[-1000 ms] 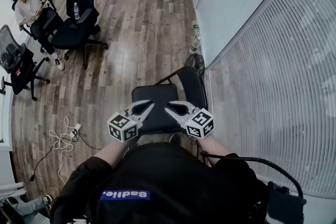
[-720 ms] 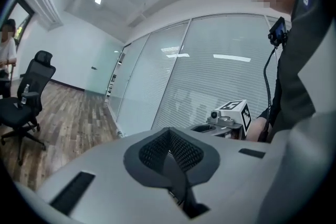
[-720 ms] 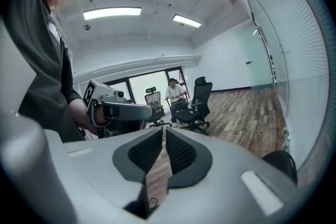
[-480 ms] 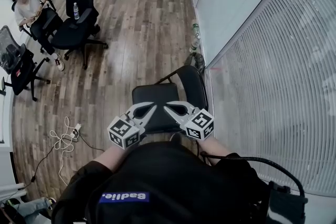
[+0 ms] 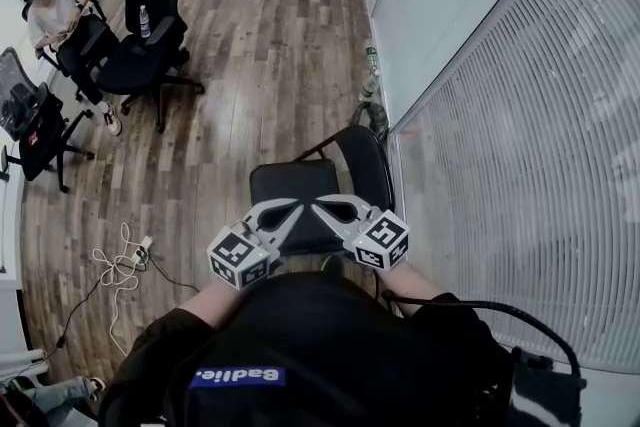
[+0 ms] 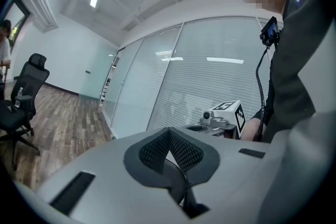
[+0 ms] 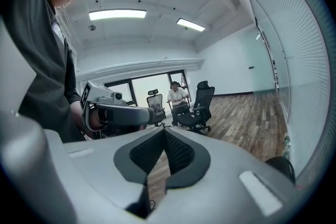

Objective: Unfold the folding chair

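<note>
Office chairs point(image 5: 150, 10) sit far left on the wood floor point(image 5: 260, 35), one of them with a water bottle point(image 5: 146, 20) on its seat, and a person point(image 5: 55, 10) is sitting beside them. A bit closer in there's a pale cable point(image 5: 118, 267) in a messy loop on the boards. Then comes the left gripper point(image 5: 294, 208), held roughly level. Its own view shows the jaws pressed fully together with nothing between the pads, so it's got hold of nothing. The folding chair point(image 5: 300, 187) stands right in the middle, just in front of the person holding the tools. Its black seat lies flat and its backrest is on the side toward the glass. Both gripper tips hang over the near edge of that seat, almost meeting each other, and I can't tell if either actually touches it. The right gripper point(image 5: 319, 207) has just been closing and now its jaws are together too, empty, with only floor showing past them. Further right a couple of bottles point(image 5: 372, 75) stand at the foot of the glass wall point(image 5: 520, 135) with its blinds.
</note>
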Demonstrator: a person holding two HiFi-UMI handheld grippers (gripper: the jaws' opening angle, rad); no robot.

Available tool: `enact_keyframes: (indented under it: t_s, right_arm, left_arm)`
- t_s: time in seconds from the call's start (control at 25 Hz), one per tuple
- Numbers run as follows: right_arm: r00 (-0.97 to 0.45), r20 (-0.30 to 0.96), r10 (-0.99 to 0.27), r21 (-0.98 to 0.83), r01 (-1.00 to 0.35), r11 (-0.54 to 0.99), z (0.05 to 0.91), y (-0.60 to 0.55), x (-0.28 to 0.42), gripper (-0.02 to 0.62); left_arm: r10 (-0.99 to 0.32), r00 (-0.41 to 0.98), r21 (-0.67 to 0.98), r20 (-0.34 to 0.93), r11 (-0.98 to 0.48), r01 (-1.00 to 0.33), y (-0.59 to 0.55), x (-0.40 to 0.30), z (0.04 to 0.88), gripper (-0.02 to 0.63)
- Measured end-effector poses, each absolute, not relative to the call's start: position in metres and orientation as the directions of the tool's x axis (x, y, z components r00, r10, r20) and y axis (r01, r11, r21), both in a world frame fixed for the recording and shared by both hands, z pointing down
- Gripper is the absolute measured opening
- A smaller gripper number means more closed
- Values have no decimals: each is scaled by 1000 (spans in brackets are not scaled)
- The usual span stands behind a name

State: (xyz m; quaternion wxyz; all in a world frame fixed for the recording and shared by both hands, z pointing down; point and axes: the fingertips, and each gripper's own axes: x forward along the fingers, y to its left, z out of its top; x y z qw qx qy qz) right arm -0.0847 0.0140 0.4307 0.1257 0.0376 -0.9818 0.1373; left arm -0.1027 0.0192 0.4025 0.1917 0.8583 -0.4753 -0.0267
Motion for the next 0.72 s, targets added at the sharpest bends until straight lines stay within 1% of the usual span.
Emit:
enact_keyframes:
  t_s: [0.28,0.72]
  right_arm:
    - [-971,234,-51,-250,-110,962,425,15,-84,2]
    - [-964,256,-67,-239,-130,962,427,21,-71,2]
  left_arm:
    - [-826,550,335,123,-487,-807,21,-99,401,5]
    - [-829,549,324,103,-494,-807,25,-94,390,5]
